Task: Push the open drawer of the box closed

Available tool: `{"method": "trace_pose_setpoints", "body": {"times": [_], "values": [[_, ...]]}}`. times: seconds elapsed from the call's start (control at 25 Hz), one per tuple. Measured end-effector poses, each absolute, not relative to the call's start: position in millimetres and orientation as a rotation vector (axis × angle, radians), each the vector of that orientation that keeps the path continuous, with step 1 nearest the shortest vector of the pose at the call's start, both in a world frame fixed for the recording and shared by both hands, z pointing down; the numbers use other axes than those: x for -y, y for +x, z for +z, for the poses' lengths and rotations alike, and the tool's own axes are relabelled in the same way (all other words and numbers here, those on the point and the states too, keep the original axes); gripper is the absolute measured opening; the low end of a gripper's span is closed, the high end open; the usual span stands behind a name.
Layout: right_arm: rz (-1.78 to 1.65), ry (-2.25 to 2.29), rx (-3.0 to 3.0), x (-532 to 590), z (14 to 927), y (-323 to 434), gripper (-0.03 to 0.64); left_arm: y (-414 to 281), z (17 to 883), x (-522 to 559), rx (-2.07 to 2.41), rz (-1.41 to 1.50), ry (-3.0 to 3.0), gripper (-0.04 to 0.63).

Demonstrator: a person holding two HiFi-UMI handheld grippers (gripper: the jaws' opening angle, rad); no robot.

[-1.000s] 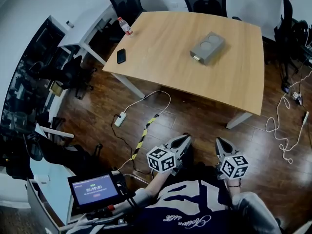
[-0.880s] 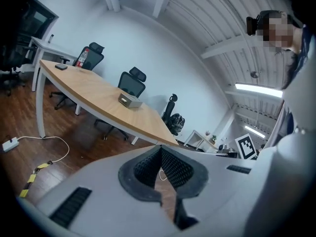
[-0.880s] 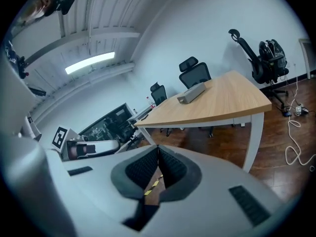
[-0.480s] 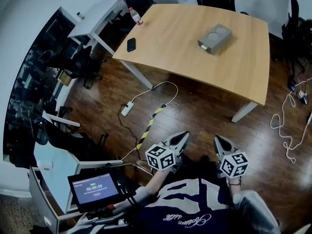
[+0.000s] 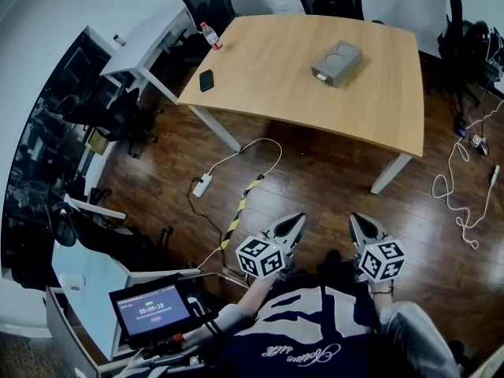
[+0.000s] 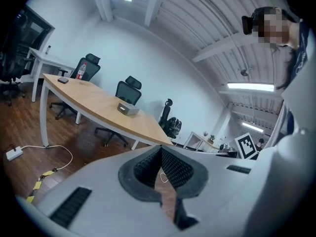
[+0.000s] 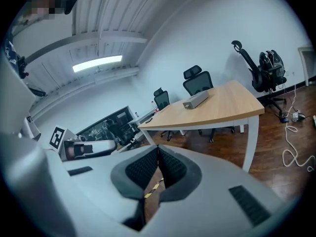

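Box: grey, on the far part of the wooden desk, well apart from both tools. Left hand-held gripper: jaws together, nothing between. Right hand-held gripper: likewise closed, empty. Phone, bottle: desk's left side

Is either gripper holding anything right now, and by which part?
Nothing is held. The left gripper and the right gripper both have their jaws together on nothing, well away from the box on the table.
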State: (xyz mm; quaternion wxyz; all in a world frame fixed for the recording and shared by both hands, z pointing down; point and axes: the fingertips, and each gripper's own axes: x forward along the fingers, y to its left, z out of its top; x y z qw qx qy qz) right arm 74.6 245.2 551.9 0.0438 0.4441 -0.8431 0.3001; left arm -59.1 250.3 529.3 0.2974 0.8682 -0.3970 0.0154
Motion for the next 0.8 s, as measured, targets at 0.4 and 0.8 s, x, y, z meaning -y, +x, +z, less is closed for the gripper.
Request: {"method": "trace_pose_setpoints", "body": {"times": [0.4,0.8], "values": [[0.861,1.389,2.55,-287.2,547.6,42.0,-0.002,-116.6,536.1,-292.3,1.111,-0.041,2.266,0.002],[0.822,1.361,2.548,-324.1,547.2,12.3,-0.002,-139.2,543.7,-323.7,1.096,-0.071,2.252,0.002]]}}
